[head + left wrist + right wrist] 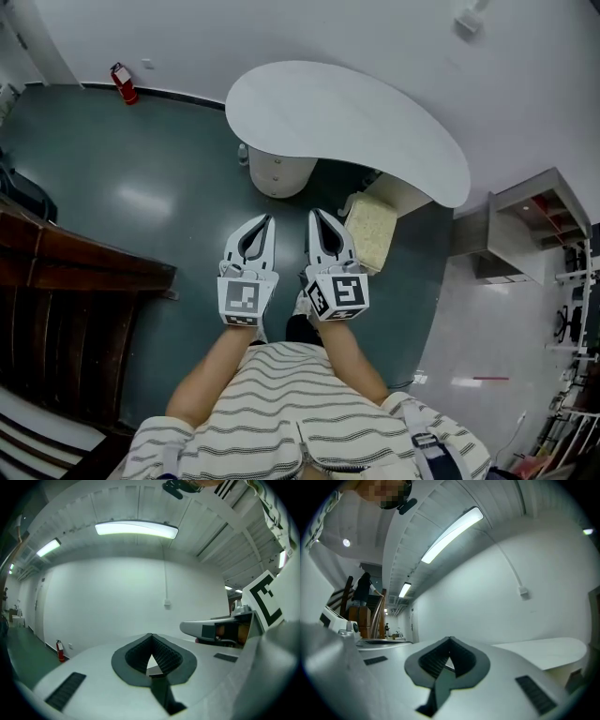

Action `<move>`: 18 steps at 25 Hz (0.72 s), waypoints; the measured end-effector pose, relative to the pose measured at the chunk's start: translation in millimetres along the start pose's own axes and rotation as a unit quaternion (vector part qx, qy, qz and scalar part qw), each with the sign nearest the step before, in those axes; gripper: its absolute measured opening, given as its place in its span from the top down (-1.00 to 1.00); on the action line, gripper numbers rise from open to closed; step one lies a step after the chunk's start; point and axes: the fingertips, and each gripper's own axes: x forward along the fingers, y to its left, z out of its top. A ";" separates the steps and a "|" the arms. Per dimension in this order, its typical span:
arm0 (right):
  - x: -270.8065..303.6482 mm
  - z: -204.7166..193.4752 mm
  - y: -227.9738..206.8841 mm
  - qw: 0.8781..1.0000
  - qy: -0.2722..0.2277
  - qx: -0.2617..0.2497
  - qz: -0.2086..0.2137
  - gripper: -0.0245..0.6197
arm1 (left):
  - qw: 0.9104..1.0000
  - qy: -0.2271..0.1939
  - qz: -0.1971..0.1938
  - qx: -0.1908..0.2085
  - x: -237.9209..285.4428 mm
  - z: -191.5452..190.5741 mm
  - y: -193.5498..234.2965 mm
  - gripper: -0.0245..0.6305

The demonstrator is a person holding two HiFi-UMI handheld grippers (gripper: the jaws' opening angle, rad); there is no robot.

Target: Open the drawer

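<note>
Striped shirt fills the bottom of the head view, with both bare forearms reaching up from it at twelve o'clock. Each forearm ends in a marker cube, the left cube and the right cube, printed with bold black-and-white square patterns and no readable words.

Beyond the cubes, the left gripper and the right gripper lie side by side, close but apart, both pointing to twelve o'clock. In the left gripper view, the white jaws meet at their tips with only the dark ribbed pads between them. The right gripper view shows the same, so both are pinched together on nothing.

At twelve o'clock from the tips stands a rounded white cabinet, tucked under a white curved tabletop. Faint seams cross its front, with small dark knobs one above the other. The drawer sits flush with the cabinet face, well apart from both grippers. Its details are too small to tell further.

A cream-coloured block sits at one o'clock, just beside the right gripper. A red fire extinguisher stands against the wall at eleven o'clock, and dark wooden furniture is at nine o'clock on the dark green floor.
</note>
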 end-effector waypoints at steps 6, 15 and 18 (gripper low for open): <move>9.3 6.0 -35.5 0.999 0.009 -0.022 0.039 0.88 | 1.000 -0.002 0.004 -0.009 40.2 3.4 -22.1 0.92; 28.6 3.3 -69.5 0.997 0.013 -0.010 0.072 0.88 | 0.999 0.009 0.039 -0.028 79.1 -7.6 -36.8 0.92; 34.2 0.6 -78.7 0.997 0.014 -0.009 0.081 0.88 | 0.998 0.015 0.050 -0.026 90.9 -14.0 -41.7 0.92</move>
